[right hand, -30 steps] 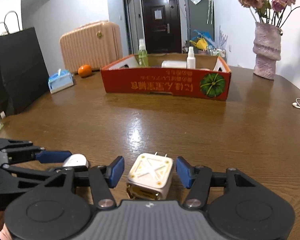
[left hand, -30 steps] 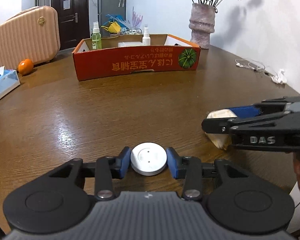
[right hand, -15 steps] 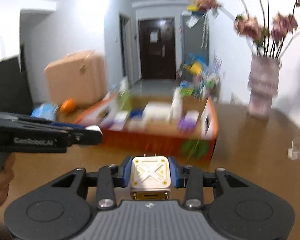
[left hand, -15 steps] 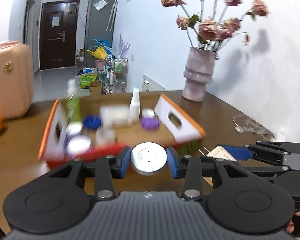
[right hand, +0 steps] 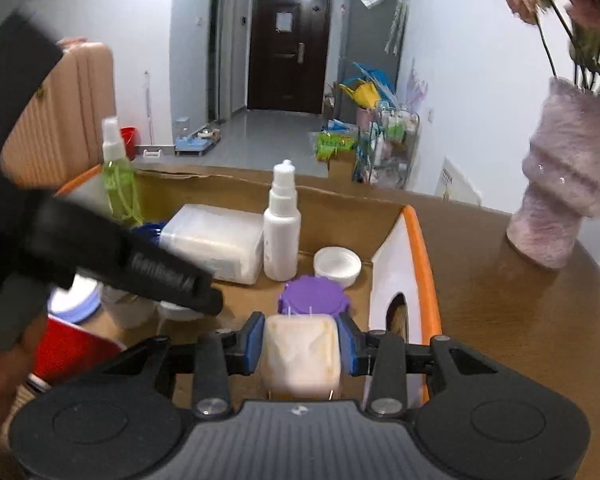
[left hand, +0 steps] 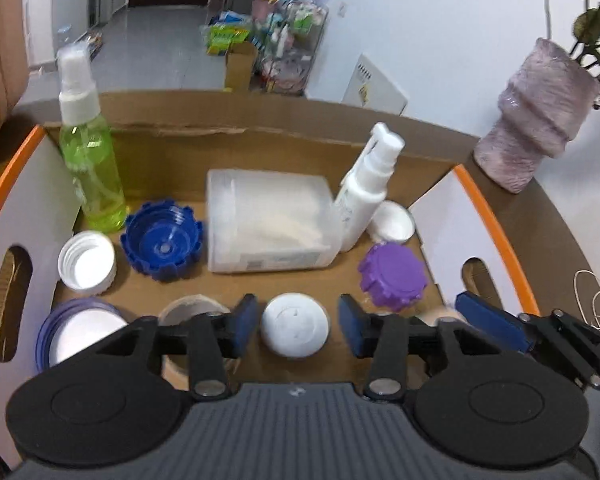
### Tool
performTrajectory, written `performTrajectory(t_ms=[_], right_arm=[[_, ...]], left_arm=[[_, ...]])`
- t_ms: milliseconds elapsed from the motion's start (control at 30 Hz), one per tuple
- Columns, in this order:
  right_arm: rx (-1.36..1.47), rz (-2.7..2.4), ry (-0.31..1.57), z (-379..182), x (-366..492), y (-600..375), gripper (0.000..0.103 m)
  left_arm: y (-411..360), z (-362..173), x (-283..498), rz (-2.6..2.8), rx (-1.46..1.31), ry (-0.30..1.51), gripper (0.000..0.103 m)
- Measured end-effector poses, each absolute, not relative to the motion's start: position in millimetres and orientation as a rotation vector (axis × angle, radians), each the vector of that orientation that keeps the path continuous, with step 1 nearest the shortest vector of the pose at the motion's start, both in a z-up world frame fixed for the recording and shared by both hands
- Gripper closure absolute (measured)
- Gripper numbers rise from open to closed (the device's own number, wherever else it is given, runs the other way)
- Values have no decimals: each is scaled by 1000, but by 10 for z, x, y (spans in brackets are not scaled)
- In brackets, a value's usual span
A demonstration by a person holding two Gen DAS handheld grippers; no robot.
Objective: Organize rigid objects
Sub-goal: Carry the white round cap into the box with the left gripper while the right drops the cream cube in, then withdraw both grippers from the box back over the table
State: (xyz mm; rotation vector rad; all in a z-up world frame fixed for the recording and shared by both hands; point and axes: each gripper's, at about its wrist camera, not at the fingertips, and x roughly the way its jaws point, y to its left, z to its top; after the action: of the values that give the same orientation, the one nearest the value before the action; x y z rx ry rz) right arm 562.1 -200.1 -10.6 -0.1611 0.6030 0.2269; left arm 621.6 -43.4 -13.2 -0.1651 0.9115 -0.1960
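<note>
Cardboard box (left hand: 452,216) is carrying two spray bottles; I'm tilting both grippers down over it, left gripper (left hand: 298,326) jaws just widening off the white disc (left hand: 294,330), right gripper (right hand: 300,344) clamping the charger cube (right hand: 300,354).

Room background: white-walled interior with a hallway behind a brown wooden table (right hand: 540,320).
A dark door (right hand: 288,48) closes the hallway; the floor (right hand: 268,136) is grey and glossy. A pink ribbed suitcase (right hand: 72,112) stands left, a cluttered wire rack (right hand: 392,140) right, a mauve vase (right hand: 560,192) on the table.
</note>
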Motion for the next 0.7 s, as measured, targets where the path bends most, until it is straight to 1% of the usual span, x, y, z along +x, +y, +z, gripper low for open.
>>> performTrajectory(t_ms=[33, 200, 300, 333, 367, 433, 567, 600, 700], right_arm=[[-171, 217, 596, -106, 5609, -1998, 65], [-140, 223, 567, 57, 5519, -2073, 64], [-107, 221, 548, 274, 5391, -2194, 63], [-102, 214, 537, 357, 5325, -2234, 60], [-97, 208, 527, 432, 5273, -2267, 58], [-73, 200, 504, 597, 5133, -2352, 50], [-76, 194, 465, 917, 4778, -2476, 49], [-74, 191, 455, 987, 4684, -2499, 47], [-47, 181, 402, 1162, 4302, -2558, 34]], left_arm=[[-439, -117, 6190, -205, -158, 903, 44], [-382, 101, 5991, -219, -147, 865, 41], [-277, 387, 5771, -215, -124, 809, 36], [-242, 483, 5680, -207, -116, 784, 33], [-215, 580, 5582, -192, -105, 758, 33], [-162, 800, 5350, -160, -63, 705, 33], [-65, 1157, 4777, -84, 4, 589, 31], [-56, 1219, 4634, -70, 24, 559, 29], [-6, 1296, 4107, -7, 72, 440, 20]])
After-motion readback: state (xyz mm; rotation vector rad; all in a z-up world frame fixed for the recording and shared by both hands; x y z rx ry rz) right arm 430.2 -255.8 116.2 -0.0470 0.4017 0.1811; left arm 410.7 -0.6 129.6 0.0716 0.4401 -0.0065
